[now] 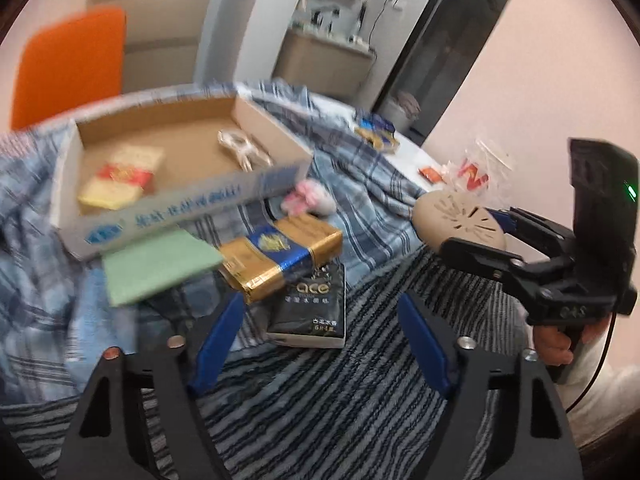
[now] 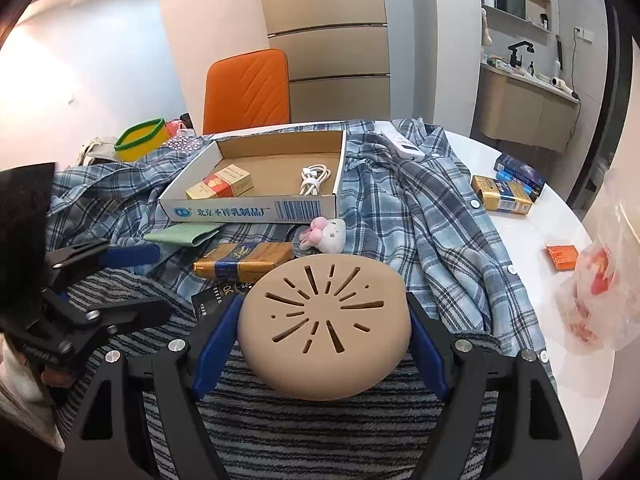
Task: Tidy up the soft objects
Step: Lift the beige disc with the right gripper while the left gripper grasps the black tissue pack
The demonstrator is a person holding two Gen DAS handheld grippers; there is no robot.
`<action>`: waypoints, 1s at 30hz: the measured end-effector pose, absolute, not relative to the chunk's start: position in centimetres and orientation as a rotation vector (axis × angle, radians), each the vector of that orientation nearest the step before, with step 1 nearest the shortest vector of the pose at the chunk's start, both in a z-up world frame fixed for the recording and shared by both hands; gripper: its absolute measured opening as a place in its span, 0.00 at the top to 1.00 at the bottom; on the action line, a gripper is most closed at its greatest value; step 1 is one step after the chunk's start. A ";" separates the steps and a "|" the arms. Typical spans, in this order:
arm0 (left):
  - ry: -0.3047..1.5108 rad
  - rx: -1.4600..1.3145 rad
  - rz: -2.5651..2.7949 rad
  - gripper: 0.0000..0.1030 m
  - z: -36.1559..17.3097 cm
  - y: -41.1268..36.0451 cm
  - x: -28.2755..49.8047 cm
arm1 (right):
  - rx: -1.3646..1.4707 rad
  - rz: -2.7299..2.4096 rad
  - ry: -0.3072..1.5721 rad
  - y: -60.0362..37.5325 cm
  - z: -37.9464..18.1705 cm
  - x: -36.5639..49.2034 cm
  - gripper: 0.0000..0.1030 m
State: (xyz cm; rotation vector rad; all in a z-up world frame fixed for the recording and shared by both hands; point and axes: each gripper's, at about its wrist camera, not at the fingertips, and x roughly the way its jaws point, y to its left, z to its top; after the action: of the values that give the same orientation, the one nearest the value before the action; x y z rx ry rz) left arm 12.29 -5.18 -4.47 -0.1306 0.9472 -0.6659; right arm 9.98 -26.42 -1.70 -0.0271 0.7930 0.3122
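On the table's striped blanket (image 2: 320, 432), my right gripper (image 2: 324, 332) pinches the beige disc (image 2: 324, 324), while my spread, empty left gripper (image 1: 320, 344) points nearer the black pack (image 1: 310, 312) just ahead.

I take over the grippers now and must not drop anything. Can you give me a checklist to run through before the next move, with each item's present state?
1. Right gripper grips the beige disc, blue fingers on both sides: ok.
2. Disc lifted off the striped cloth: cannot tell.
3. Left gripper carries nothing between its fingers: ok.
4. Box has bare floor between the red-yellow pack and the white cable: ok.
5. Way to the box free: not ok; the gold pack and plush toy lie in front.
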 end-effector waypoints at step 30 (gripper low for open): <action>0.840 -0.010 -0.545 0.57 -4.0 -5.4 10.1 | -0.070 0.312 0.770 -25.0 -1.5 10.3 0.22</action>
State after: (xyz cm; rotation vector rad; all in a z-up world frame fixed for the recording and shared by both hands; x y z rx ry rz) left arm 10.06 -5.37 -3.99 -0.0099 0.8405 -0.5446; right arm 10.28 -24.98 -1.49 -0.0696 0.7701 0.3117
